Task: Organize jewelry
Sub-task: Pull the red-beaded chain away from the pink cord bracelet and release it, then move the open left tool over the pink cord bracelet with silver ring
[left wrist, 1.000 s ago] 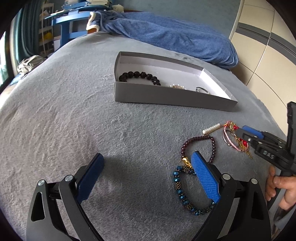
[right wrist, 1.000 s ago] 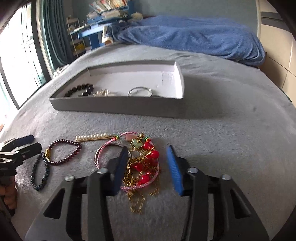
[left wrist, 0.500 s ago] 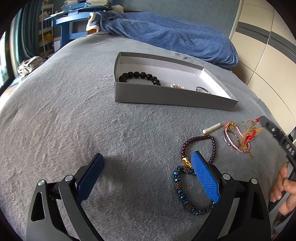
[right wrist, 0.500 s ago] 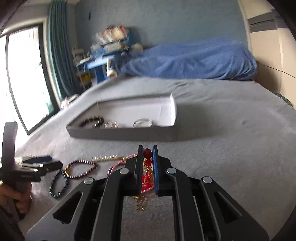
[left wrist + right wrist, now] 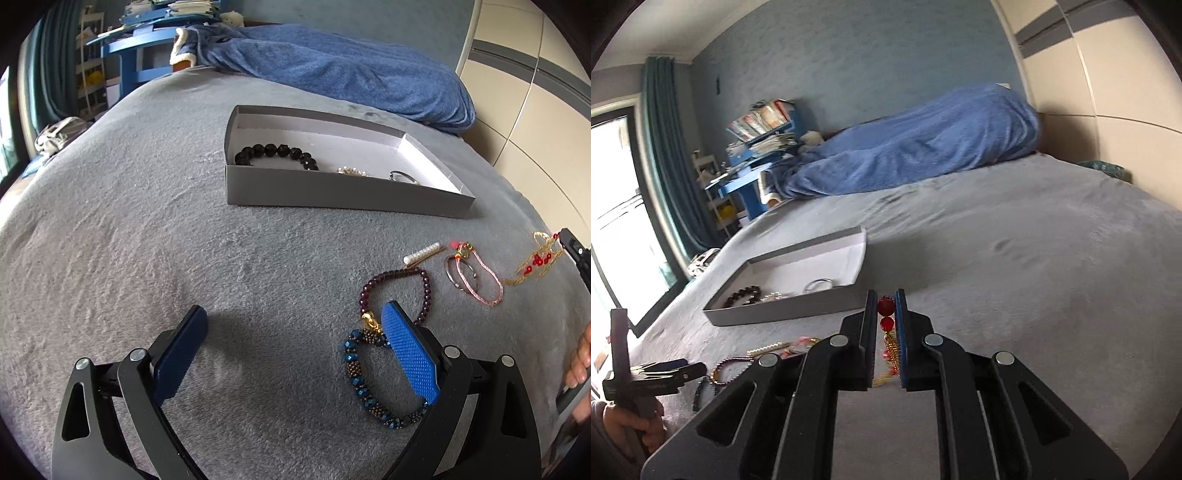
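Grey plush bedcover (image 5: pixel 147 240), near to far. Nearest: my left gripper (image 5: pixel 295 354), pads wide apart and holding nothing, over the blue-and-bronze beaded bracelet (image 5: pixel 364 373). Beyond it lie the dark garnet bead bracelet (image 5: pixel 393 280), pearl hair slide (image 5: pixel 423 254) and pink cord bangle (image 5: pixel 480 275). My right gripper (image 5: pixel 885 332) is clamped on the gold chain with red beads (image 5: pixel 886 314), lifted clear. I judge it light, limp and tangle-prone; gripping by the beads suits it. Farthest: the shallow grey cardboard tray (image 5: pixel 332 192).

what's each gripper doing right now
left gripper: open, holding nothing
right gripper: shut on the gold chain with red beads
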A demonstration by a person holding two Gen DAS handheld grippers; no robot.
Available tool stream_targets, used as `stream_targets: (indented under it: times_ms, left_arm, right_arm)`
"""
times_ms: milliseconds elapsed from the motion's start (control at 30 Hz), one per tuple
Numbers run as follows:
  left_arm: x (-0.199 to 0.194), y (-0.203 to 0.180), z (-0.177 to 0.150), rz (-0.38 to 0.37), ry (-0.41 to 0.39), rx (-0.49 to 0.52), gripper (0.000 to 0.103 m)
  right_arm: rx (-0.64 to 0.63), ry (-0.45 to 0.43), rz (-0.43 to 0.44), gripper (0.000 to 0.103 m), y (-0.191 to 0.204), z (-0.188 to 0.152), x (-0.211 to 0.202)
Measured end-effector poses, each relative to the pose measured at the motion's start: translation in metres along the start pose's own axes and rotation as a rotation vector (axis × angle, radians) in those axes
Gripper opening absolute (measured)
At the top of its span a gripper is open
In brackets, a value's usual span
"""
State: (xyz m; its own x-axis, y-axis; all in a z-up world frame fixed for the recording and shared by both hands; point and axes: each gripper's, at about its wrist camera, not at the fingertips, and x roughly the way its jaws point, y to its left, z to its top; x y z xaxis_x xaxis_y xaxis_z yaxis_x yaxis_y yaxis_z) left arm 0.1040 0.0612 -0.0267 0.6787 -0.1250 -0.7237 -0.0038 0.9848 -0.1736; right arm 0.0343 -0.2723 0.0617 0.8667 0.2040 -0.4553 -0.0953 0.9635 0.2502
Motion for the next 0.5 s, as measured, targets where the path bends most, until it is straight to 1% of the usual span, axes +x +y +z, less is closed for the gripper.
stream_targets:
  times_ms: [100, 167, 267, 367, 433, 467, 500]
  left_arm:
    - [-0.005, -0.004, 0.0, 0.001, -0.024, 0.02, 0.094]
    - [-0.008, -0.008, 0.001, -0.011, -0.031, 0.042, 0.094]
    - [-0.01, -0.018, 0.003, -0.023, -0.035, 0.081, 0.094]
    - [-0.012, -0.031, 0.008, -0.067, -0.036, 0.097, 0.094]
    - [-0.01, -0.043, 0.012, -0.096, -0.033, 0.107, 0.094]
    - [-0.009, -0.05, 0.015, -0.109, -0.033, 0.115, 0.094]
    - [-0.007, -0.055, 0.017, -0.116, -0.033, 0.123, 0.094]
  right_arm:
    - [0.006, 0.052, -0.029, 0.009, -0.007, -0.006, 0.008]
    - [0.006, 0.111, -0.057, 0.009, -0.01, -0.012, 0.018]
    - [0.018, 0.166, -0.084, 0.009, -0.015, -0.017, 0.03]
    - [0.027, 0.219, -0.104, 0.009, -0.018, -0.023, 0.039]
    - [0.035, 0.25, -0.113, 0.013, -0.021, -0.026, 0.043]
    - [0.04, 0.256, -0.117, 0.019, -0.022, -0.027, 0.044]
    - [0.042, 0.26, -0.117, 0.03, -0.022, -0.028, 0.044]
